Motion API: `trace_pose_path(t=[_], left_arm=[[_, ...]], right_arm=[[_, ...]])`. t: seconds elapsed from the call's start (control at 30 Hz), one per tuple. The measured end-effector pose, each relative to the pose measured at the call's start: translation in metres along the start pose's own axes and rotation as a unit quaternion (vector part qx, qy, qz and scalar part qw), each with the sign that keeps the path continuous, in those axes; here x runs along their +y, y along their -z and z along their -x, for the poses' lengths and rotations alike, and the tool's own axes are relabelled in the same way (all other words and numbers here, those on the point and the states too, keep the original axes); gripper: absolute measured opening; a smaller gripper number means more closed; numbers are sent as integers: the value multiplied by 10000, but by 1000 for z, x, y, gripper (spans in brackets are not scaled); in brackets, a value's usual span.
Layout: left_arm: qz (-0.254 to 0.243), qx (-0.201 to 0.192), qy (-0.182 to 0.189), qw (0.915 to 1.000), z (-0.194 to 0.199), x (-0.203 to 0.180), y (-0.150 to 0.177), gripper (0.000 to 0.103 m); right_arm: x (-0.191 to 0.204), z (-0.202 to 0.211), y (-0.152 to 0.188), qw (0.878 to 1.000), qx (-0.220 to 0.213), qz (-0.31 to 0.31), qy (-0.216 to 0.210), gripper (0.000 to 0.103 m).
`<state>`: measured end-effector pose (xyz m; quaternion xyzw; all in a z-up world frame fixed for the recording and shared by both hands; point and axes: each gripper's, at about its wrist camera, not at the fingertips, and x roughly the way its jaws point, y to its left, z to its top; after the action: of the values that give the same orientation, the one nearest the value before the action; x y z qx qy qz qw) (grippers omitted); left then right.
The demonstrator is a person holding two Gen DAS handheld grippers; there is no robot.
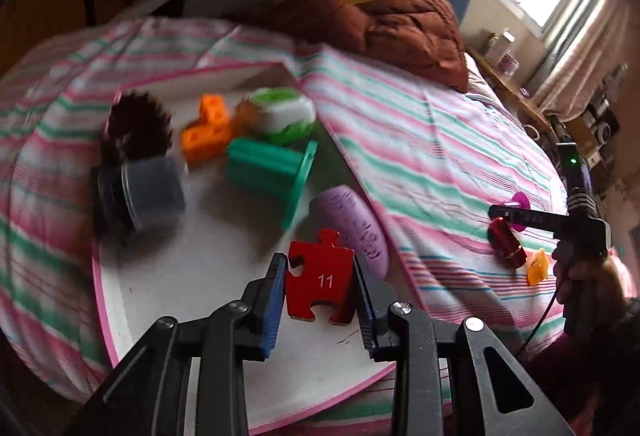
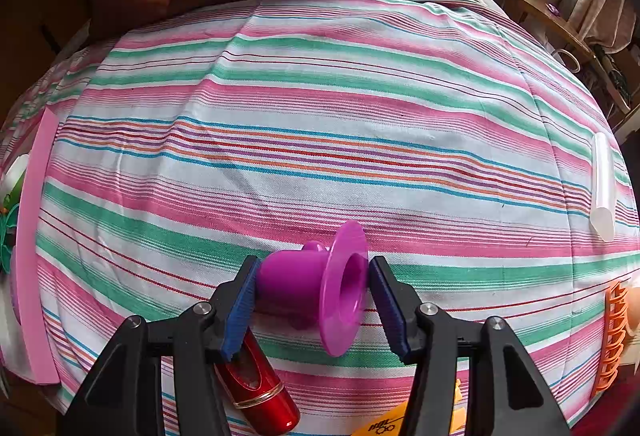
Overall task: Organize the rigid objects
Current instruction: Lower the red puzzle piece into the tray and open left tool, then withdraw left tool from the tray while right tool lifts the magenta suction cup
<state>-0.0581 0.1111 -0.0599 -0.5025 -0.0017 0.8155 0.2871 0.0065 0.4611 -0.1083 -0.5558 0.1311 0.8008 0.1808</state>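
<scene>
Over blurred tray (image 1: 120, 316), left tool (image 1: 320, 288) clamps red puzzle piece (image 1: 316, 286); right tool (image 2: 312, 288) grips purple funnel (image 2: 308, 288).

The left gripper (image 1: 320, 300) points steeply down, its blue-padded jaws pressed on either side of a red puzzle piece (image 1: 320, 282) marked 11. The right gripper (image 2: 312, 300) also tilts steeply down; its blue pads bracket a purple flanged plug (image 2: 316, 284), the left pad touching the closed end, the right pad just beside the flange rim. In the left wrist view, a hand (image 1: 588, 276) grips the right gripper's handle at the frame's right edge.
</scene>
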Motion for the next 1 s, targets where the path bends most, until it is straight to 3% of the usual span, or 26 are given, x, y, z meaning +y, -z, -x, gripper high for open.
trace_pose_path(t=[0.3, 0.63, 1.0], left_arm=[[7, 24, -45, 10000, -17, -3, -4, 33], [173, -4, -138, 9998, -18, 13, -4, 41], [-42, -412, -682, 9968, 19, 16, 12, 41]], right_arm=[[0, 0, 3, 10000, -10, 40, 37, 56], [-1, 0, 2, 10000, -15, 68, 66, 56], [15, 9, 3, 9996, -59, 178, 195, 55]])
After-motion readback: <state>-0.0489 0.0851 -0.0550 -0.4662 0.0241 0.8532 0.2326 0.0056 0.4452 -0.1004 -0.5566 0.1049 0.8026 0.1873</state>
